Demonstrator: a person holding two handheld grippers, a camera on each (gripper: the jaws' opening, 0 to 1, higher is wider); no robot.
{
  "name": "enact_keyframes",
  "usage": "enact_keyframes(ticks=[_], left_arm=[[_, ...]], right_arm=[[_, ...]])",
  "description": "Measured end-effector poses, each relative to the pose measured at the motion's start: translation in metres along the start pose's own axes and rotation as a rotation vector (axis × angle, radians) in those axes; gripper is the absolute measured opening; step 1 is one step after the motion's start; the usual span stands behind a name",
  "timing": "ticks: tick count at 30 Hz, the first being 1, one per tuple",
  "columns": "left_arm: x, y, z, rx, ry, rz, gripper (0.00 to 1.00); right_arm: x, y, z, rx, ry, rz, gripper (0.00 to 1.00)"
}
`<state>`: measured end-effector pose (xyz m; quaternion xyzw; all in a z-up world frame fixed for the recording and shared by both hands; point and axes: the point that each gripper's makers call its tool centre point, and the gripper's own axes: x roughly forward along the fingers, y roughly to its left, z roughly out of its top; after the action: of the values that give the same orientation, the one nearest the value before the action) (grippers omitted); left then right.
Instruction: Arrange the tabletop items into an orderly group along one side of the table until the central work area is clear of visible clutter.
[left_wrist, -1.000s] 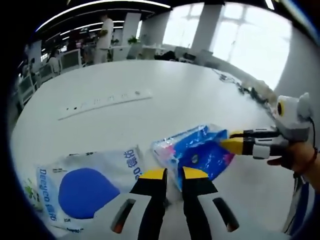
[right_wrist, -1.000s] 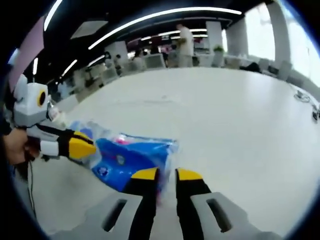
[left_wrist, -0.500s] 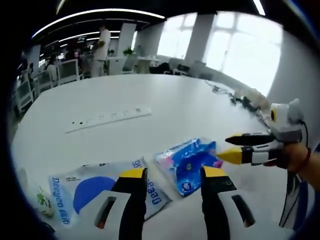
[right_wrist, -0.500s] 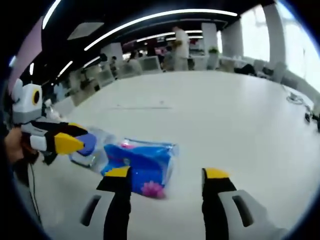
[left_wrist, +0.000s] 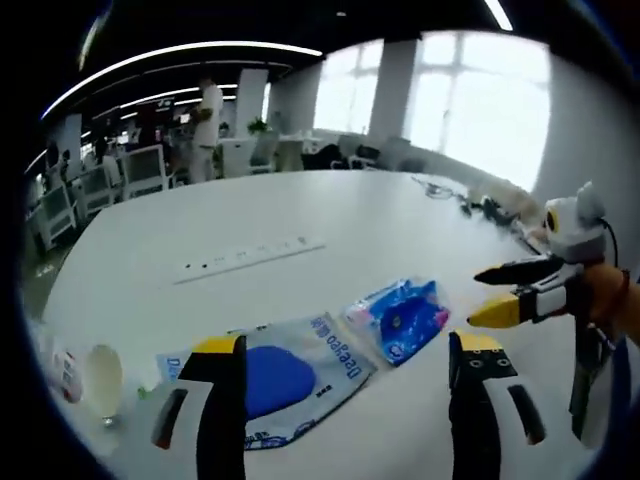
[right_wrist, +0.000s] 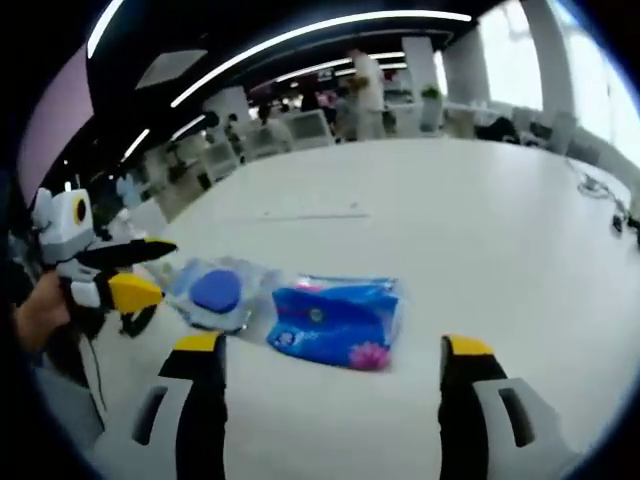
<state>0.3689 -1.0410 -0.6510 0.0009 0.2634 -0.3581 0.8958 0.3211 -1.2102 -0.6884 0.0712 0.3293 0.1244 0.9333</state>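
Note:
A blue tissue pack (left_wrist: 400, 318) lies flat on the white table (left_wrist: 330, 210), free of both grippers. Touching its left side is a white pouch with a blue oval (left_wrist: 275, 375). My left gripper (left_wrist: 348, 350) hangs open and wide above these two, holding nothing. My right gripper (left_wrist: 478, 297) comes in from the right, open, just right of the tissue pack. In the right gripper view the tissue pack (right_wrist: 335, 322) lies between the spread jaws of my right gripper (right_wrist: 332, 348), the pouch (right_wrist: 215, 290) sits beside it, and my left gripper (right_wrist: 150, 270) stands open at the left.
A long white power strip (left_wrist: 250, 258) lies farther out on the table. A pale round glass-like object (left_wrist: 100, 380) and a small bottle (left_wrist: 60, 365) sit at the near left edge. Cables and small items (left_wrist: 490, 200) lie at the far right. Office chairs and people stand beyond.
Both grippers have opened wide, let go of the blue tissue pack and drawn back. The pack now rests on the table next to the pouch.

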Motion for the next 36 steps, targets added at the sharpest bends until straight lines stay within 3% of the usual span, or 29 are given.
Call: enact_keyframes(ticks=[10,21,36], left_arm=[[-0.038,0.014,-0.011,0.043,0.012,-0.027,1.00],[-0.091,0.040,-0.023,0.068,0.006,-0.016,1.00],[-0.155,0.086,-0.054,0.070,0.027,0.060,0.96]], right_arm=[[-0.019,0.037,-0.016,-0.029,0.061,0.042,0.97],[-0.042,0.090,-0.021,-0.099,0.070,0.089,0.99],[-0.048,0.162,-0.041,-0.164,0.084,0.173,0.96]])
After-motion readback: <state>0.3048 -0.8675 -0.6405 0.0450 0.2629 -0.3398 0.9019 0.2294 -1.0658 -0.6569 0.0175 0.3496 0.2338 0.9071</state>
